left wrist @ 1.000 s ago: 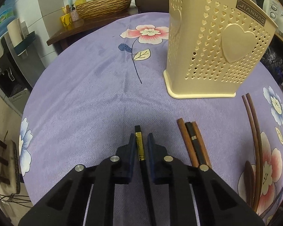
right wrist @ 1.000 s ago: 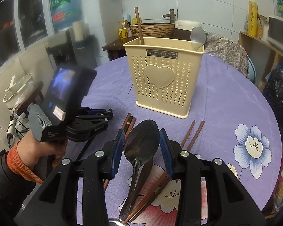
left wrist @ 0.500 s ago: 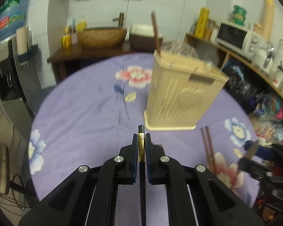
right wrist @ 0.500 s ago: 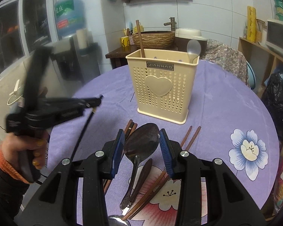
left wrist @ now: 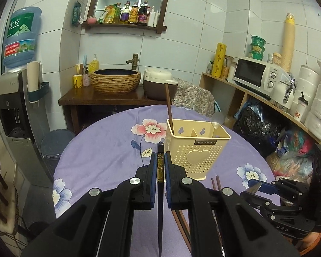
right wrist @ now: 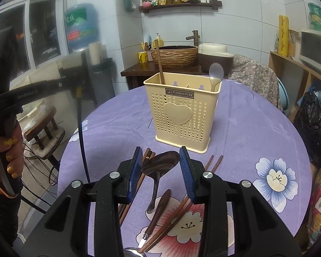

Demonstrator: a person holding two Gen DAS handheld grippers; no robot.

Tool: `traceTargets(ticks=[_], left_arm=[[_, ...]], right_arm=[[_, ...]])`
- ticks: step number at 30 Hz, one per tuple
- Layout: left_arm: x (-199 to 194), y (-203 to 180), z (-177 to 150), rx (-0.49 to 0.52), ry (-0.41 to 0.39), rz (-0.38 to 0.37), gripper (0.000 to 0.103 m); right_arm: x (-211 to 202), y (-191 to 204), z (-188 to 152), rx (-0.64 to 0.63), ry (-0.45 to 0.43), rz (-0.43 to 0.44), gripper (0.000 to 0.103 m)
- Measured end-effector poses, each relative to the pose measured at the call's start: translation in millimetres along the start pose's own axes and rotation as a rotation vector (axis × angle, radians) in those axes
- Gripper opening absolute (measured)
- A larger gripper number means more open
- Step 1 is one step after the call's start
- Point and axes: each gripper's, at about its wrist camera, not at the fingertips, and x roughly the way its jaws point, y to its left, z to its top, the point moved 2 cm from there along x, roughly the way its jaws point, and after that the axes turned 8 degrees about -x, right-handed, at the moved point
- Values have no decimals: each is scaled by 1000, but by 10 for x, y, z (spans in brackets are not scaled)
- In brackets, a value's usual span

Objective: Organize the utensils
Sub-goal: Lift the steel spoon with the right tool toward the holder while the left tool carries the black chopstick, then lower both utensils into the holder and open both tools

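My left gripper (left wrist: 159,167) pinches a dark chopstick (left wrist: 160,194) upright, the cream holder (left wrist: 198,150) just far-right. My right gripper (right wrist: 160,167) has jaws spread around a wooden spoon (right wrist: 158,167) on the table (right wrist: 246,132).

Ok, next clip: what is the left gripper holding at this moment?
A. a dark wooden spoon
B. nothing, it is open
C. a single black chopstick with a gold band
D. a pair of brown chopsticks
C: in the left wrist view the left gripper is shut on a black chopstick with a gold band, lifted above the purple flowered tablecloth near the cream perforated plastic utensil holder.
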Motion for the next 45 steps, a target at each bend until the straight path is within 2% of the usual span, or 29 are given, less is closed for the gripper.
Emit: traceTargets(ticks=[7, 13, 18, 23, 28, 33, 38, 45], left_arm=[[-76, -34, 74, 7, -24, -16, 8], [-164, -139, 327, 26, -64, -46, 8], [-252, -302, 816, 25, -112, -100, 8], [-336, -505, 1338, 6, -186, -137, 8], [-195, -669, 1633, -6, -252, -119, 8], [257, -699, 1516, -3, -234, -47, 8], [627, -600, 1184, 13, -159, -9, 8], [909, -425, 828, 10, -68, 19, 8]], right_arm=[[-21, 5, 27, -14, -10, -12, 36], [-81, -30, 180, -41, -34, -18, 36], [-246, -134, 629, -75, -112, -52, 36], [-416, -322, 1256, -88, -213, -121, 36], [-363, -530, 1670, -54, -274, -197, 36], [23, -657, 1627, -42, -227, -250, 36], [408, -720, 1300, -28, -155, -245, 36], [687, -705, 971, -23, -98, -239, 36]])
